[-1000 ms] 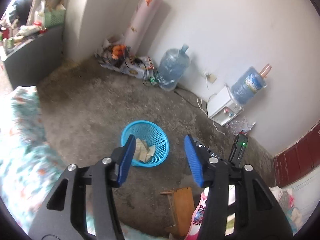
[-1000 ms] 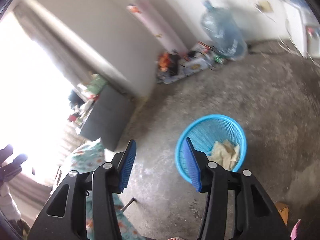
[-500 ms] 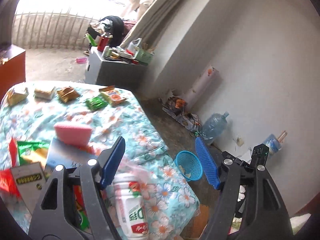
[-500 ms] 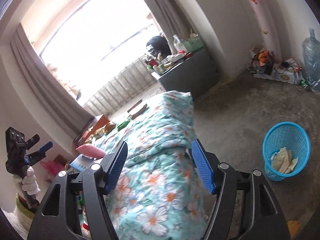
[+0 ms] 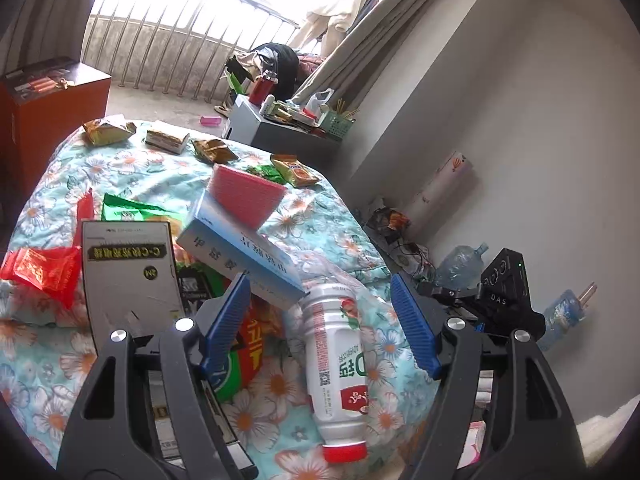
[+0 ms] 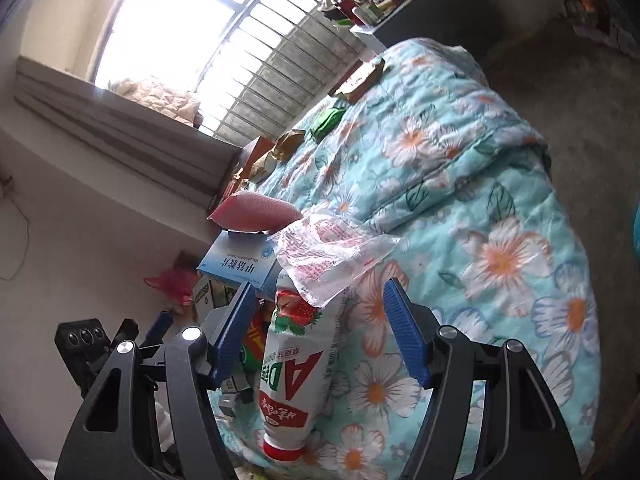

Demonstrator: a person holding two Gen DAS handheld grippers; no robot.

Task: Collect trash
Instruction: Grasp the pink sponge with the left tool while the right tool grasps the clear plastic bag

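Both grippers wide apart—left gripper [image 5: 320, 322], right gripper [image 6: 320, 330]—seemingly above bottle [image 5: 338, 364]

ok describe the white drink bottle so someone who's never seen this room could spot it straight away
On the floral turquoise quilt, look at the near pile of boxes and wrappers by its edge. The white bottle lies on its side there, beside the blue and white box, under a clear wrapper. It is the only bottle, with a red cap and strawberry label.

Green snack packet [image 5: 234, 368]: mostly hidden behind left gripper's blue finger [image 5: 226, 324]. White plastic drink bottle [image 6: 294, 376]: shoulder covered by crumpled clear plastic wrapper [image 6: 328, 256]. Blue mesh bin [image 6: 637, 232]: only a sliver at right edge. Clutter on grey cabinet [image 5: 280, 132]: too small to identify.
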